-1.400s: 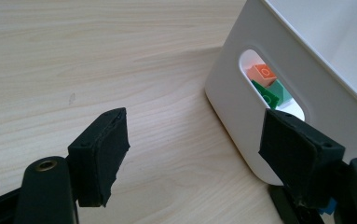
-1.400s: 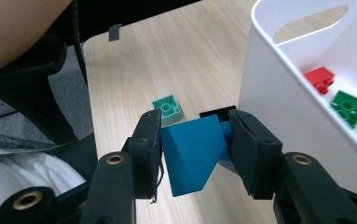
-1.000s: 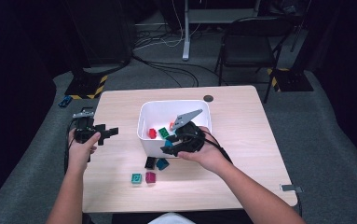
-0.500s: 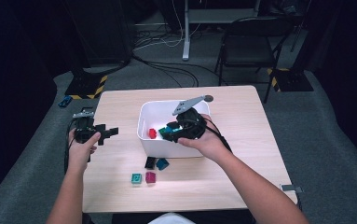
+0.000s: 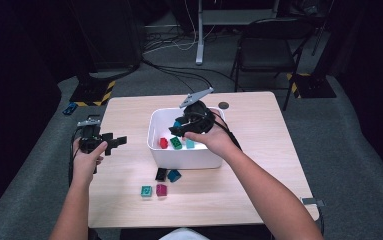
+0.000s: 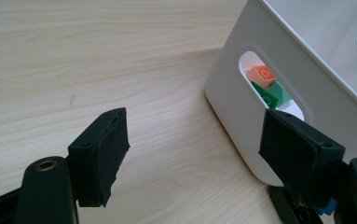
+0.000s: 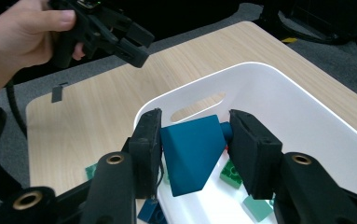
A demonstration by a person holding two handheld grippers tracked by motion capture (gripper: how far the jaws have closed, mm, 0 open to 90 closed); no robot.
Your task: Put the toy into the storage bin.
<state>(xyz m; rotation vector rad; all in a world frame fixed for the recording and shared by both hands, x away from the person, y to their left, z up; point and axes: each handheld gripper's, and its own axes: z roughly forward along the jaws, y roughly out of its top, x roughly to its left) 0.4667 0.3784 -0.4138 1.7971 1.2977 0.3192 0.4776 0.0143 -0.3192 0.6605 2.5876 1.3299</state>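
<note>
Since a second ago the right gripper (image 5: 181, 127) has lifted away from the near side of the white bin (image 5: 155, 145) and swung toward its far half, while the left gripper (image 5: 110, 141) has kept its place out on the left of the table (image 5: 259, 125). The right one's jaws are partly closed around a teal slanted block (image 7: 192, 151), wedge-shaped with a round stud poking from its right face; the left pad lies flat against it and the right pad meets the stud side. The block hangs above the bin's interior, well clear of the floor of the bin.

Down inside the bin lie a red brick (image 5: 163, 143), a green brick (image 5: 176, 143) and a pale teal brick (image 5: 190, 144), close together near the front wall. On the table just in front of the bin sit a black brick (image 5: 161, 174) and a blue brick (image 5: 174, 175) touching each other, and a little nearer to the person a teal-green brick (image 5: 146, 191) beside a magenta brick (image 5: 161, 189).

The left gripper's jaws stand wide apart with nothing between them, pointed toward the bin's end wall, where an oval handle slot (image 6: 271, 88) shows the bricks inside. The bin is smooth, glossy plastic with rounded corners; the table is pale wood grain, and the pads look like matte black rubber.
</note>
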